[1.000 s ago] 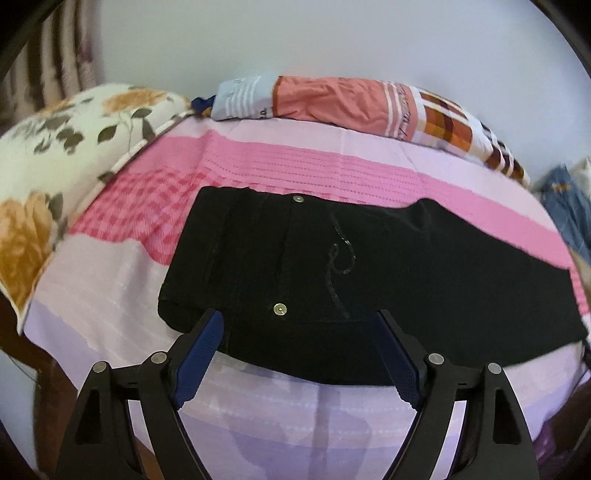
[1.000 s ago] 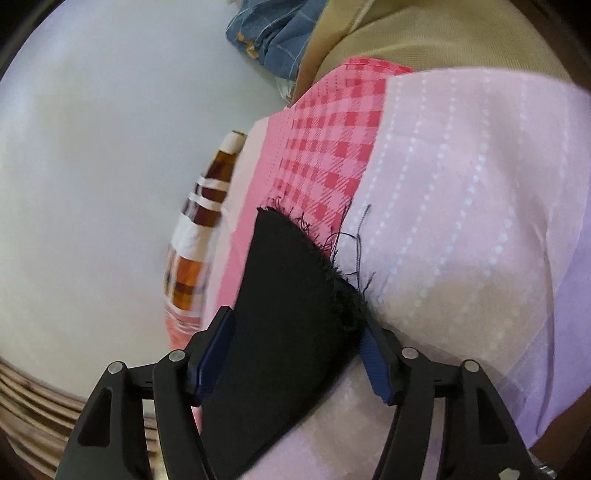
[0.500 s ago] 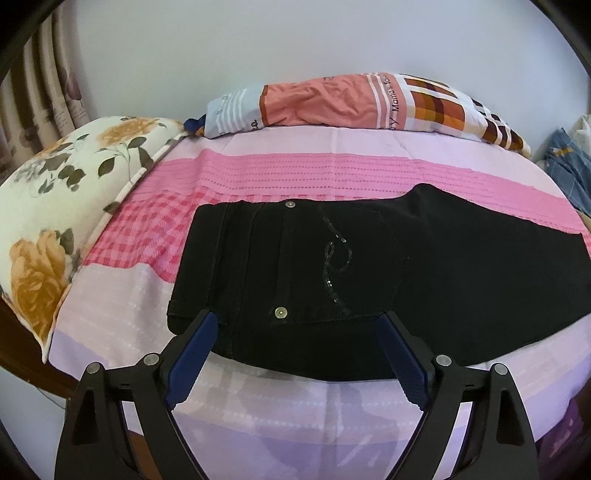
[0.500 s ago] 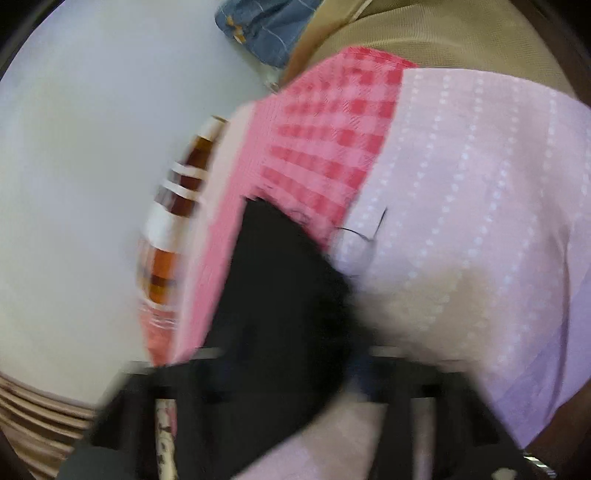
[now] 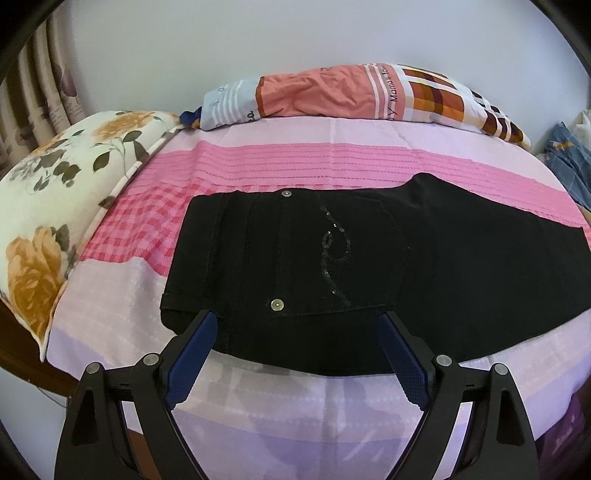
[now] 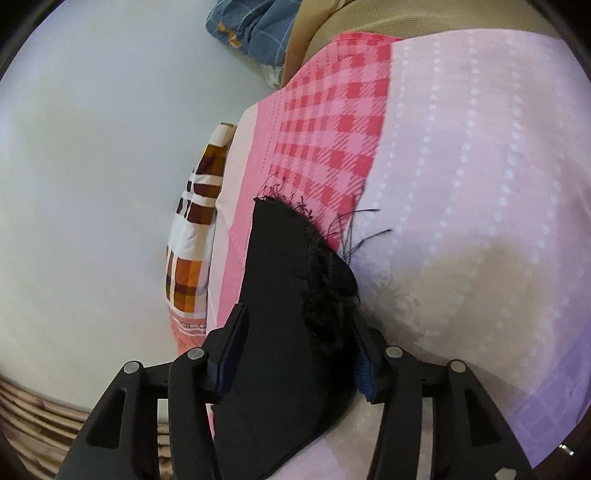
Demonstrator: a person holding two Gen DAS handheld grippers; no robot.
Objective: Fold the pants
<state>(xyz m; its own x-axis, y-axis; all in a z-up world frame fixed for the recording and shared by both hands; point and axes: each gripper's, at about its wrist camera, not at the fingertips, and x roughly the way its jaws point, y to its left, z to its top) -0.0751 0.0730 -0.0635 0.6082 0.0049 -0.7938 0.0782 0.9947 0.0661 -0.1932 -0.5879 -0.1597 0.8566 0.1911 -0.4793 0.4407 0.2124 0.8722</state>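
Observation:
Black pants (image 5: 332,258) lie flat across the pink and lilac bedsheet (image 5: 258,162), waistband to the left, legs running off to the right. My left gripper (image 5: 297,334) hangs open and wide over the near edge at the waist, its blue pads (image 5: 192,347) clear of the cloth. In the right wrist view the frayed leg hem (image 6: 295,258) lies bunched between the fingers of my right gripper (image 6: 297,356). Its jaws are opening, and the cloth still fills the gap between them.
A floral pillow (image 5: 55,206) lies at the bed's left end. A rolled orange and plaid quilt (image 5: 351,96) runs along the wall behind the pants. Blue checked clothing (image 6: 251,29) is heaped past the bed's far end. The bed's near edge drops off below my left gripper.
The left wrist view has rolled level and its jaws stand slightly wider. The right wrist view blurred half a second ago with the fingers drawn in; now they are apart again around the hem.

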